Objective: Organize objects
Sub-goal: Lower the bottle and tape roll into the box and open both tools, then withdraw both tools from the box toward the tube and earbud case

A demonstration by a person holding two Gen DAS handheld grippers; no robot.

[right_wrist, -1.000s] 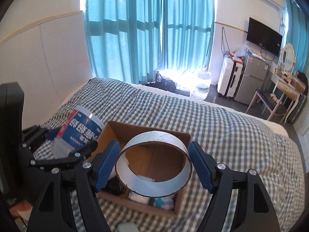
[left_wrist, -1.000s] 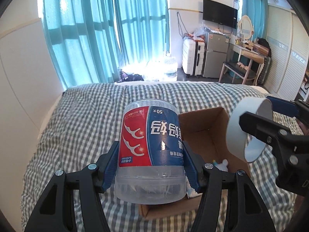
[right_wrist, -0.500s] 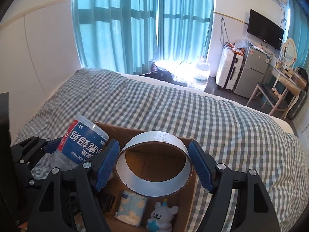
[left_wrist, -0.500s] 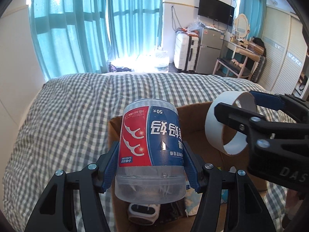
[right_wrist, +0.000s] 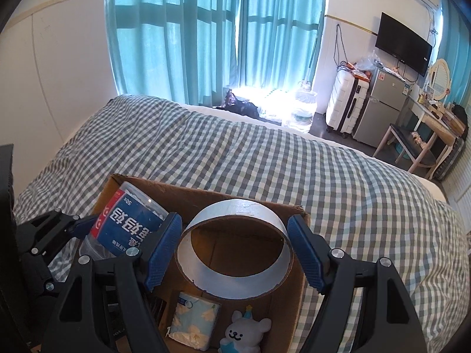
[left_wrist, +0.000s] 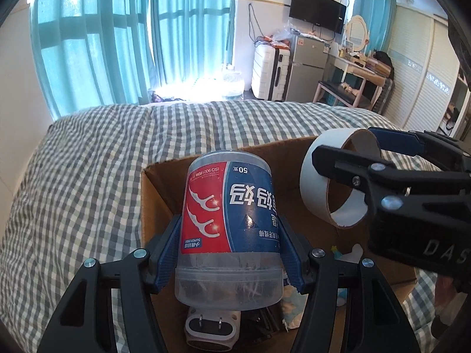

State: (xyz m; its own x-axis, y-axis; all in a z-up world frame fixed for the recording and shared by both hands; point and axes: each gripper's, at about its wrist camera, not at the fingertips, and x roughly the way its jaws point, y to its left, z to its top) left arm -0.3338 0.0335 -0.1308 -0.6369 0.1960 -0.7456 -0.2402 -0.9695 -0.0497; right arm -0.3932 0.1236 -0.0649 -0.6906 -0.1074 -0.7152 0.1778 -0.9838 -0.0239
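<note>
My left gripper (left_wrist: 229,253) is shut on a clear floss-pick jar (left_wrist: 229,226) with a red and blue label, held upside down over the left part of an open cardboard box (left_wrist: 156,200). My right gripper (right_wrist: 235,250) is shut on a white tape roll (right_wrist: 235,276) and holds it above the box (right_wrist: 300,291). The jar (right_wrist: 126,229) and the left gripper (right_wrist: 50,235) show at the left of the right wrist view. The tape roll (left_wrist: 318,188) and right gripper (left_wrist: 368,158) show at the right of the left wrist view.
Inside the box lie a white plug adapter (left_wrist: 212,329), a tissue pack (right_wrist: 194,320), a small white bear toy (right_wrist: 244,332) and dark items. The box sits on a checked bed cover (right_wrist: 265,158). Curtains, a suitcase, a fridge and a desk stand beyond the bed.
Both grippers have moved forward and down over the box with their loads. The box's inside and its contents now show more fully.
</note>
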